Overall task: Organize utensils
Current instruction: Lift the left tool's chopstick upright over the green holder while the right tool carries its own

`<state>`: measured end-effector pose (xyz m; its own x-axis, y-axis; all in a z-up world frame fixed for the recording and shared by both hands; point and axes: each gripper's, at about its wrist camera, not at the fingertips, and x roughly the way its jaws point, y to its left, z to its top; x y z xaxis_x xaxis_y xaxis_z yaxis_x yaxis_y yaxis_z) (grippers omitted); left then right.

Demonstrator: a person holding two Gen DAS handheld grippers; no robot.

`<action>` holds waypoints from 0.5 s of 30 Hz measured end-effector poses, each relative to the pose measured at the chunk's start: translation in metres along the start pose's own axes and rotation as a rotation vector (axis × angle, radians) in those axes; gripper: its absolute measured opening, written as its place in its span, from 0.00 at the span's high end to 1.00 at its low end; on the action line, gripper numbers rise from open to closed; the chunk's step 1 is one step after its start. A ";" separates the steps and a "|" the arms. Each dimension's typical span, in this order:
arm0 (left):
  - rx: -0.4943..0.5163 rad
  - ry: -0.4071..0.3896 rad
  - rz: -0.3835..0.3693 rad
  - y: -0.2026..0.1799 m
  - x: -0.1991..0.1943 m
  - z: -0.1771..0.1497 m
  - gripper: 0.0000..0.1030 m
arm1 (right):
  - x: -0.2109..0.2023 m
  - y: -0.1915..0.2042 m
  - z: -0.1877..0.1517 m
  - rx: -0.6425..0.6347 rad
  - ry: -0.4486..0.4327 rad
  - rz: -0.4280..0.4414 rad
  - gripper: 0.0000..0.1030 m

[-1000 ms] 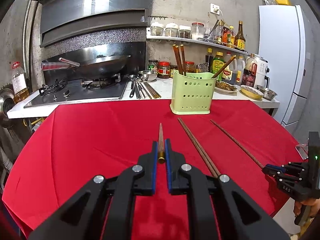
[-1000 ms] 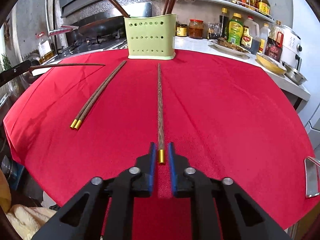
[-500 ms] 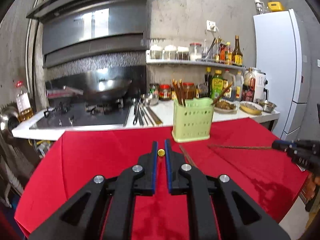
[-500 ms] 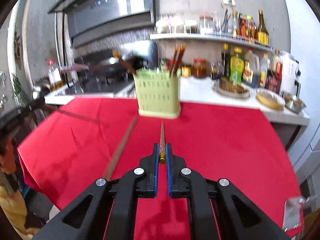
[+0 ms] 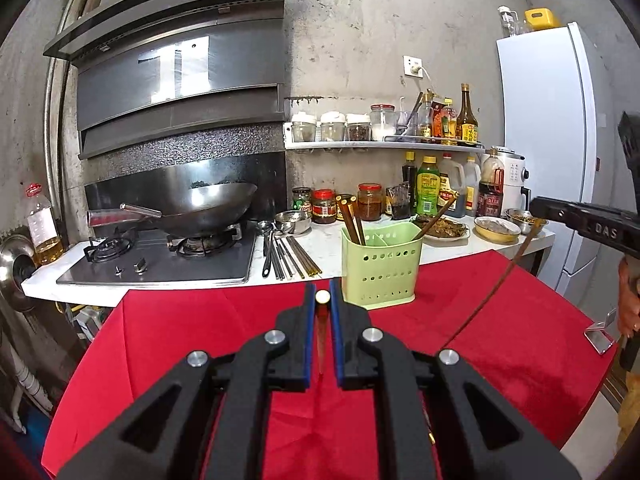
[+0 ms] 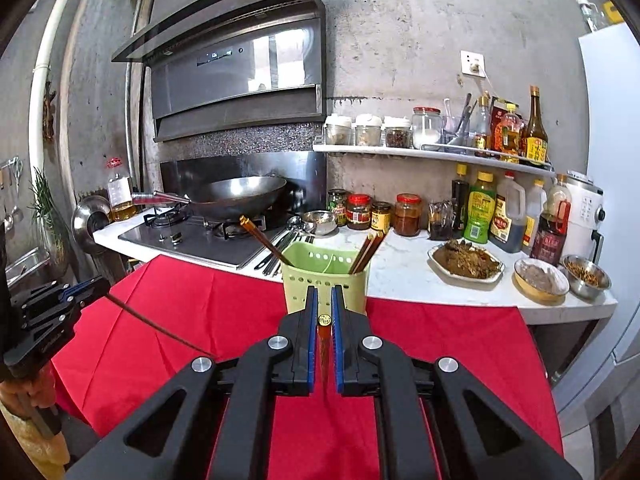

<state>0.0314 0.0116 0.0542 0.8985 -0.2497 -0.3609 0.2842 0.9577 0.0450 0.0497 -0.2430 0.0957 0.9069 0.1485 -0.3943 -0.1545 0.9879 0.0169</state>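
Fridge [image 5: 548,152] whole only from left.

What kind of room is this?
A home kitchen, most likely. There's a wok on a gas stove under a range hood, and a shelf of jars and sauce bottles.

My table [image 5: 200,332] was covered by a red cloth [image 6: 440,344], creased in a few folds. A pale green perforated holder [image 5: 382,270] stood directly on it at the far edge, next to the white counter [image 6: 404,268]. At the table's right-hand edge lay a small shiny metal piece [image 5: 599,340]; I could not tell what it was.
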 end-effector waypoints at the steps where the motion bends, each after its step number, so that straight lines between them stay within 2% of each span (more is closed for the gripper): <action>1: 0.006 0.001 -0.007 0.000 -0.001 0.003 0.93 | 0.001 0.000 0.002 -0.004 0.000 -0.001 0.93; 8: 0.022 0.004 -0.027 -0.003 0.002 0.010 0.93 | 0.011 -0.002 0.006 -0.019 -0.009 -0.037 0.93; 15: 0.024 0.021 -0.037 -0.007 0.015 0.007 0.93 | 0.031 -0.012 -0.015 0.014 0.045 -0.028 0.92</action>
<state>0.0450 0.0006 0.0549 0.8801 -0.2820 -0.3820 0.3255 0.9441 0.0530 0.0740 -0.2513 0.0696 0.8923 0.1191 -0.4354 -0.1234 0.9922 0.0184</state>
